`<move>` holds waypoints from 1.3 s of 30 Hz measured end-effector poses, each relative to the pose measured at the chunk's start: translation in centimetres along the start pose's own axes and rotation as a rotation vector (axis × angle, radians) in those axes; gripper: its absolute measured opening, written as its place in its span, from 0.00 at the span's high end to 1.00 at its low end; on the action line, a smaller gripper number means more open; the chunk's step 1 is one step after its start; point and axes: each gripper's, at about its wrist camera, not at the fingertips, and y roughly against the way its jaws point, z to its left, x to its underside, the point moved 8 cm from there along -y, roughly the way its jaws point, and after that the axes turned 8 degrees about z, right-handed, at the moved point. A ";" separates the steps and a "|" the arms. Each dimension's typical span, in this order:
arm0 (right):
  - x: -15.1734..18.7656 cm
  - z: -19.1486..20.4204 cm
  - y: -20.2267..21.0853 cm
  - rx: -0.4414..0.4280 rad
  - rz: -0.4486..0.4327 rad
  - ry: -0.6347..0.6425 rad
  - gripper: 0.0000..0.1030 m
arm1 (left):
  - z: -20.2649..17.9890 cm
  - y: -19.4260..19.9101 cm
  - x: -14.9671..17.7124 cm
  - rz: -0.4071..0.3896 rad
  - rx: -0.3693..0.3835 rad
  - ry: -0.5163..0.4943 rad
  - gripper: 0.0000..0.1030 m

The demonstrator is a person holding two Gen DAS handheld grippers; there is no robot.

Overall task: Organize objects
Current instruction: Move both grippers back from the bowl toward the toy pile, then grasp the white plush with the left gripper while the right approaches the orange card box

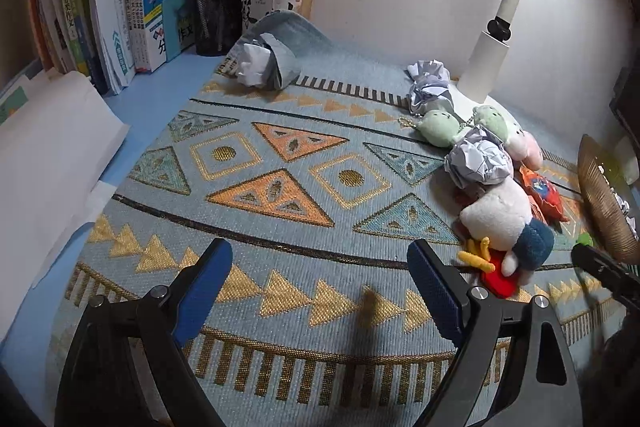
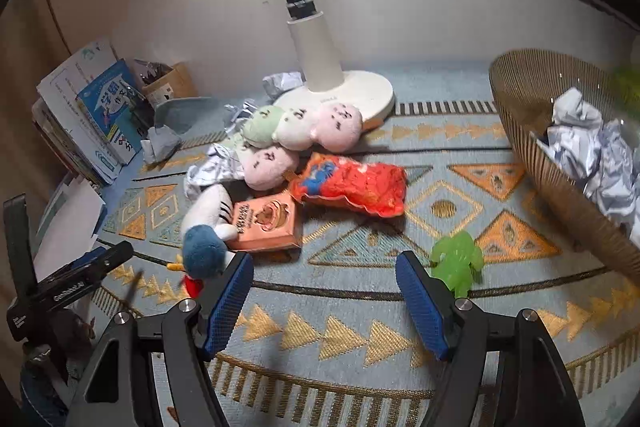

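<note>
Both grippers over the patterned mat.
We hold left gripper (image 1: 320, 275) and right gripper (image 2: 324, 287) fingers wide, empty; green toy (image 2: 456, 261) at two o'clock.

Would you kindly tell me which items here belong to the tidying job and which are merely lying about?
Job:
- crumpled paper
- woven basket
- plush toys
- snack bag
- green toy

Lying about:
- lamp
- books
- pen holder

Hovered with jaws spread, left gripper (image 1: 320, 283) empty above patterned mat (image 1: 280, 163); plush toys (image 1: 500, 211) heaped right.
</note>
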 end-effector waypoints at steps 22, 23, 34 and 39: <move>-0.4 -0.9 0.3 -0.034 -0.012 -0.044 0.33 | -10.9 -2.9 -0.6 0.216 0.298 0.109 0.14; -0.4 -1.1 0.2 -0.041 -0.008 -0.055 0.33 | -11.4 -2.8 -0.8 0.199 0.288 0.101 0.14; -0.5 -1.4 0.0 -0.091 0.005 -0.081 0.33 | -13.1 -3.7 -0.3 0.201 0.212 0.006 0.29; -0.4 -0.4 -0.5 -0.073 0.024 -0.038 0.33 | -10.9 -2.6 0.6 0.204 0.235 -0.026 0.31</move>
